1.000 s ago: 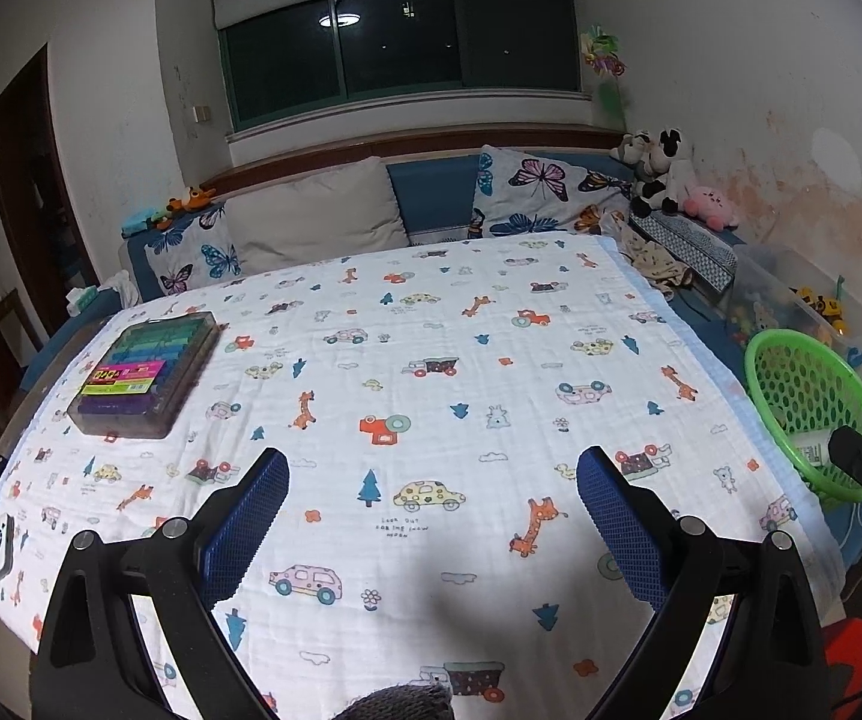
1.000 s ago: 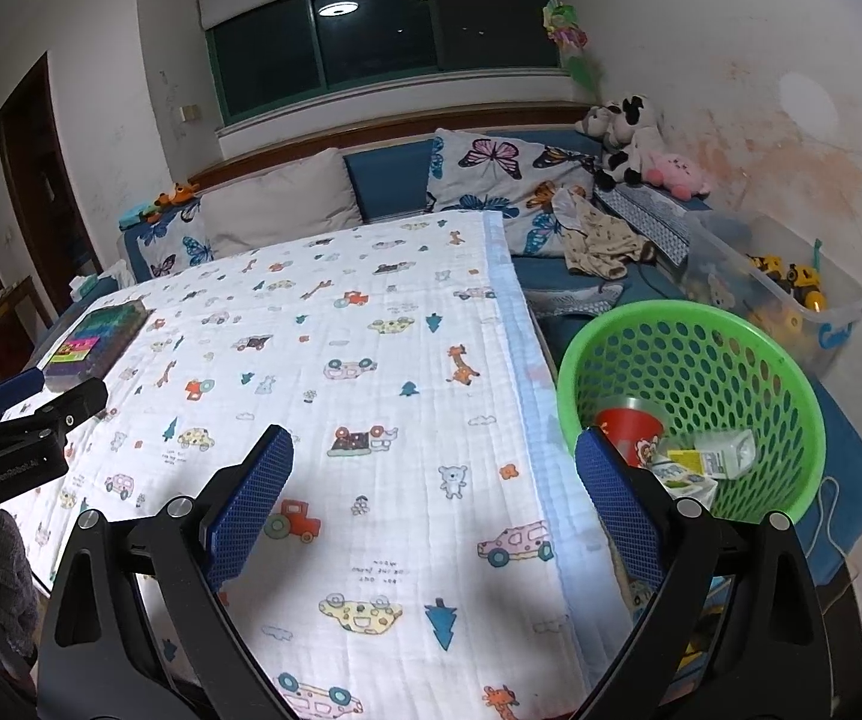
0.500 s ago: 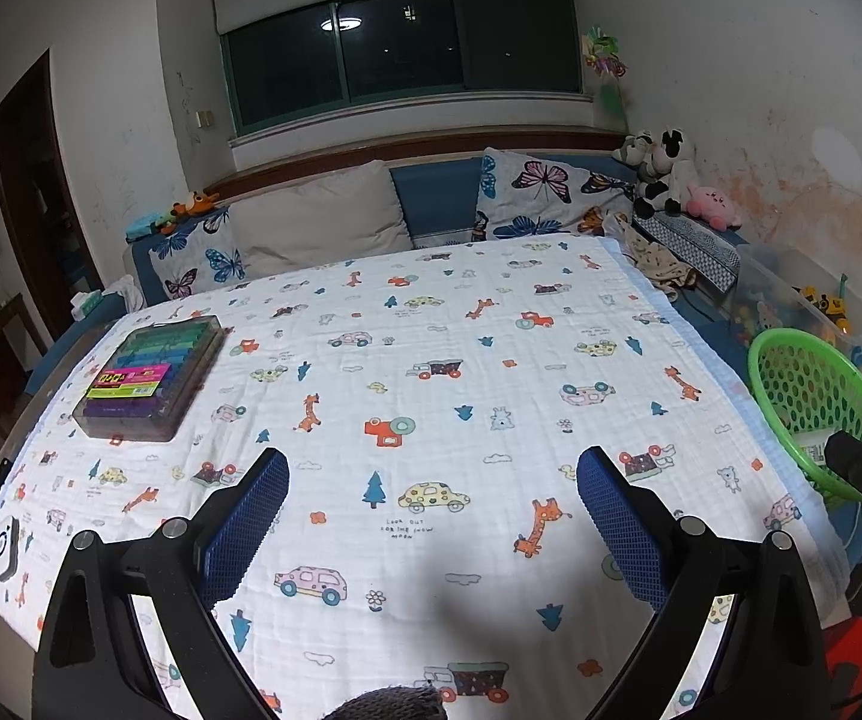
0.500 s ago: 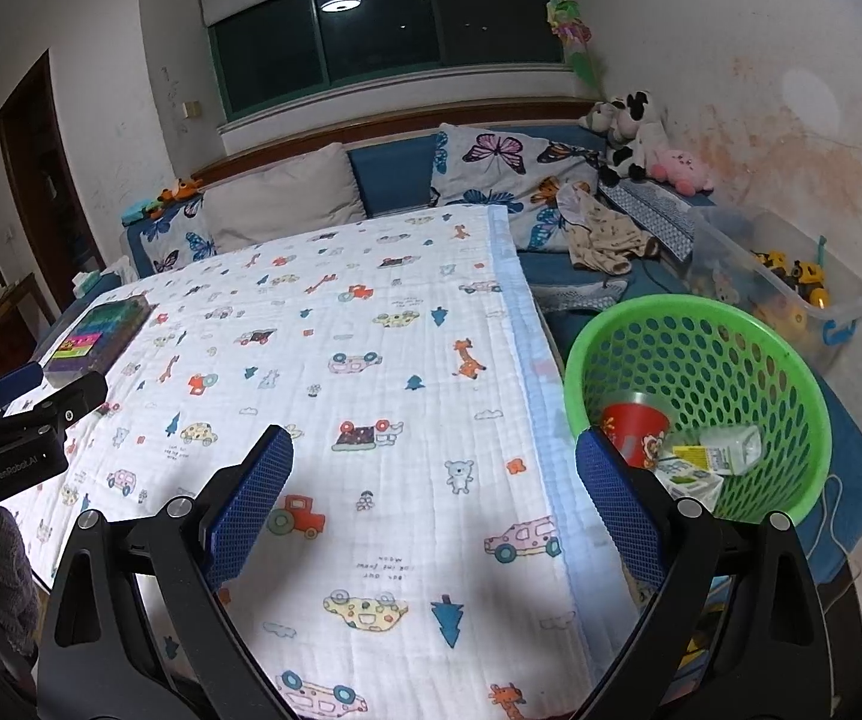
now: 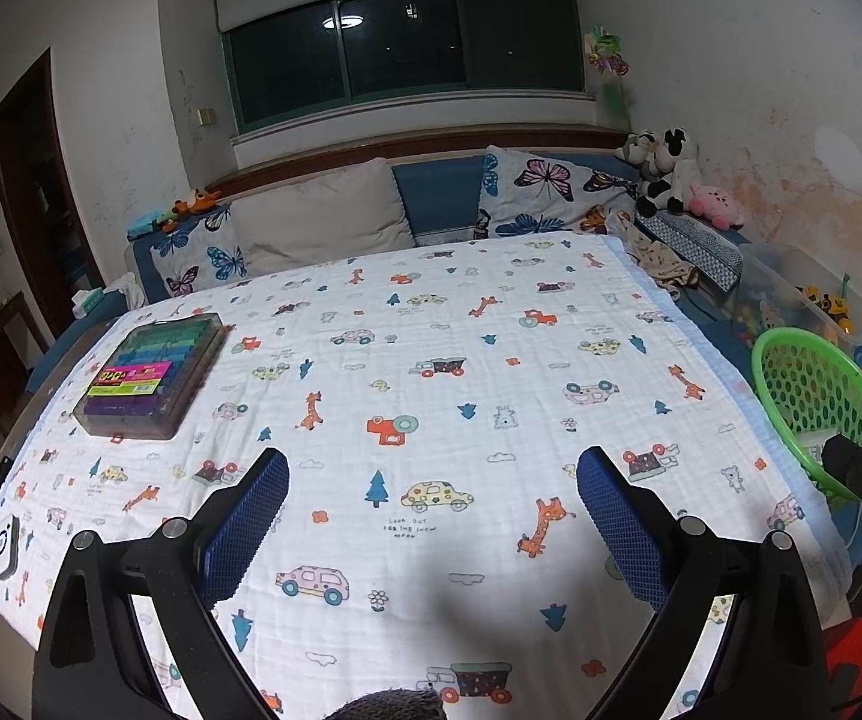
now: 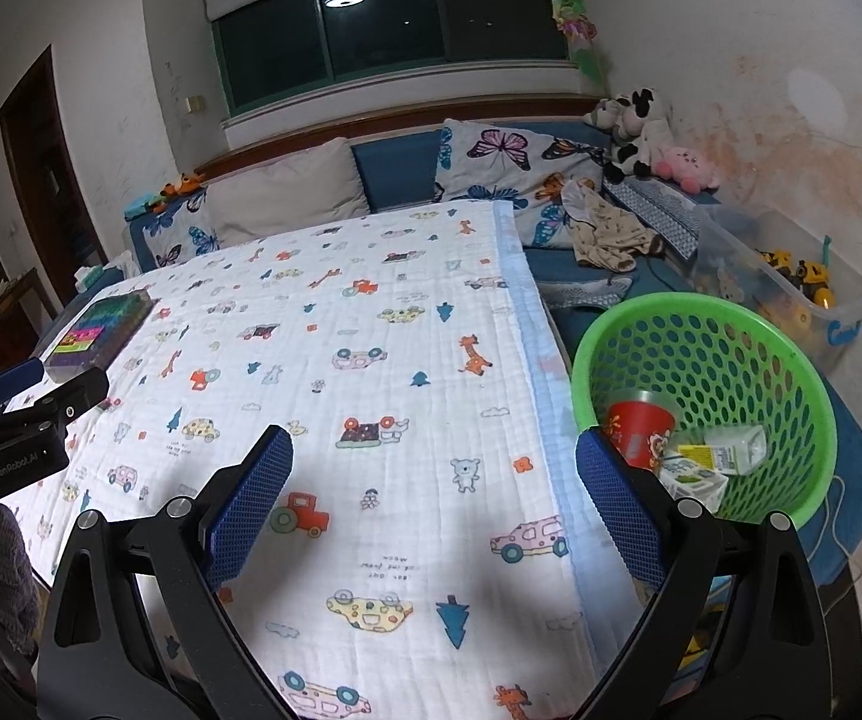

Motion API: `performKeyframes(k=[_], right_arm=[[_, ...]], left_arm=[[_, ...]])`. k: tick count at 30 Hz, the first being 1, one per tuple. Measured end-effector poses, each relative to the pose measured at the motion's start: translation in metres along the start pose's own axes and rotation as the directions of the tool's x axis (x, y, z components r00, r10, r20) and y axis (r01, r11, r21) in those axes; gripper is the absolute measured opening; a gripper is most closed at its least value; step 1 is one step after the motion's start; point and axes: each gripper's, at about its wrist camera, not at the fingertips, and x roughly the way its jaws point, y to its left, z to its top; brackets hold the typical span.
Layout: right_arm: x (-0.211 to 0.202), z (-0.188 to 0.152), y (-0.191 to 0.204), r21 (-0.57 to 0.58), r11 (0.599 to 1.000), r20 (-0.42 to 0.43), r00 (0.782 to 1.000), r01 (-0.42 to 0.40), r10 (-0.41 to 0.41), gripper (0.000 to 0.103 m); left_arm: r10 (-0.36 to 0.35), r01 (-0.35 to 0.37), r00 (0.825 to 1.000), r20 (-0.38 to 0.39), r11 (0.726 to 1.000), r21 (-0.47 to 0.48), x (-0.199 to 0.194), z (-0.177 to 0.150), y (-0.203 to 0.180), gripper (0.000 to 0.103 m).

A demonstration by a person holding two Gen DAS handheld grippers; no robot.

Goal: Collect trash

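Blue-padded fingers (image 5: 245, 516) of the left gripper (image 5: 431, 480) stand wide apart with nothing between them, held level above the near part of the patterned blanket (image 5: 431, 372). The right gripper (image 6: 431, 474) is spread just as wide and also empty, poised over the blanket's right edge, its right finger in front of the green basket (image 6: 815, 420). That basket sits just beside the bed on the right; inside lie a red cup (image 6: 641, 423), a crumpled white carton (image 6: 731, 450) and a second printed carton (image 6: 692, 483), all touching one another at the bottom. Further along the blanket, near its left edge, rests a clear box of coloured blocks (image 5: 149, 375). Beyond lie pillows (image 5: 323, 216), and plush toys (image 5: 665, 171) sit in the far right corner.
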Motion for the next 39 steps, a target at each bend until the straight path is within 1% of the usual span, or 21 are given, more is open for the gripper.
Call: performKeyframes(k=[31, 39], right_arm=[[0.0008, -0.0021, -0.0014, 0.001, 1.000, -0.003, 1.000, -0.002, 0.002, 0.095], [0.0011, -0.0031, -0.0006, 0.003, 1.000, -0.003, 1.000, -0.004, 0.004, 0.095]], left_arm=[[0.001, -0.001, 1.000, -0.003, 1.000, 0.001, 0.0009, -0.0008, 0.0002, 0.094], [0.002, -0.002, 1.000, -0.005, 1.000, 0.000, 0.0031, -0.0068, -0.0005, 0.094]])
